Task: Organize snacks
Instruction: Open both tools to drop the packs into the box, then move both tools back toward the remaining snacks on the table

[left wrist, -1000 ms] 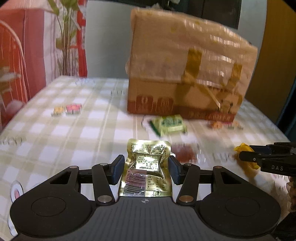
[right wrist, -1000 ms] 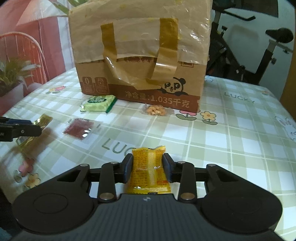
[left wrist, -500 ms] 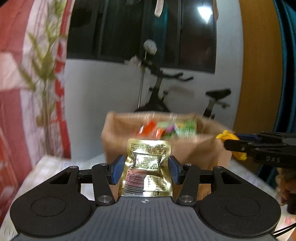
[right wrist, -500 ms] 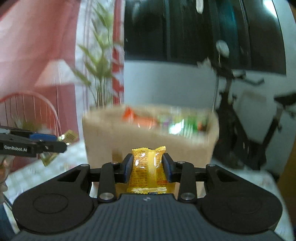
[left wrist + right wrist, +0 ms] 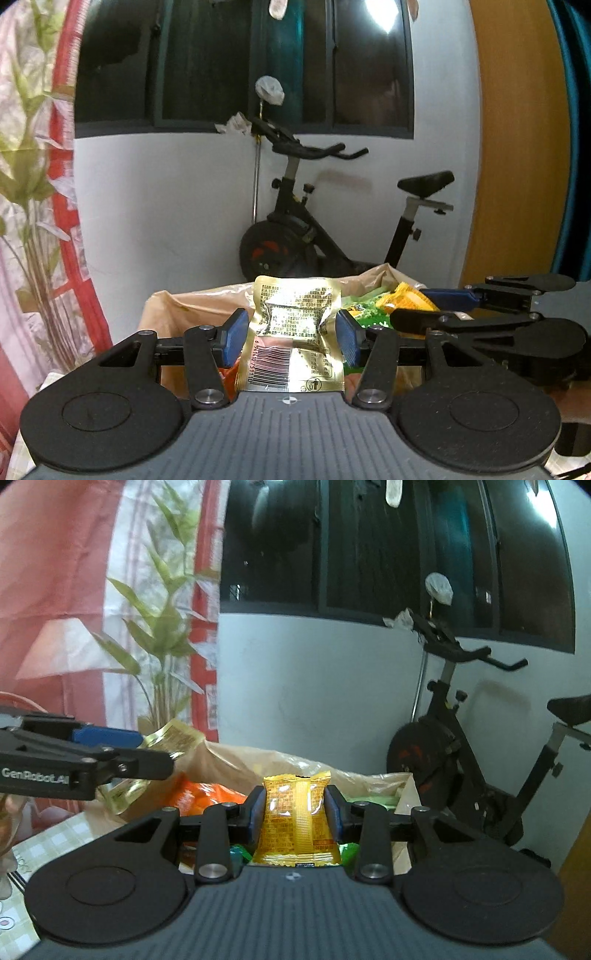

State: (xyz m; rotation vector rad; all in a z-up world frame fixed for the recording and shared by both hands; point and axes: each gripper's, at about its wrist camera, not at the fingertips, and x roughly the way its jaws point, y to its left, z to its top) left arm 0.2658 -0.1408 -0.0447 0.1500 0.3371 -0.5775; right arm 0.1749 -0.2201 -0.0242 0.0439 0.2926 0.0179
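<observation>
My left gripper [image 5: 291,334] is shut on a gold foil snack packet [image 5: 295,332] and holds it above the open cardboard box [image 5: 177,310]. My right gripper [image 5: 295,814] is shut on a yellow snack packet [image 5: 297,816], also over the box [image 5: 236,760]. The box holds orange [image 5: 207,794] and green [image 5: 373,799] snack packets. Each gripper shows in the other's view: the right one [image 5: 432,310] with its yellow packet [image 5: 406,297], the left one [image 5: 147,753] with its gold packet [image 5: 170,742].
An exercise bike [image 5: 314,236] stands by the white wall behind the box. A dark window [image 5: 240,62] is above it. A red-and-white curtain with a plant print [image 5: 159,627] hangs at the left. The checked tablecloth [image 5: 44,842] shows at the lower left.
Both grippers have risen from the table with their packets and moved in over the open top of the box. They now sit closer together.
</observation>
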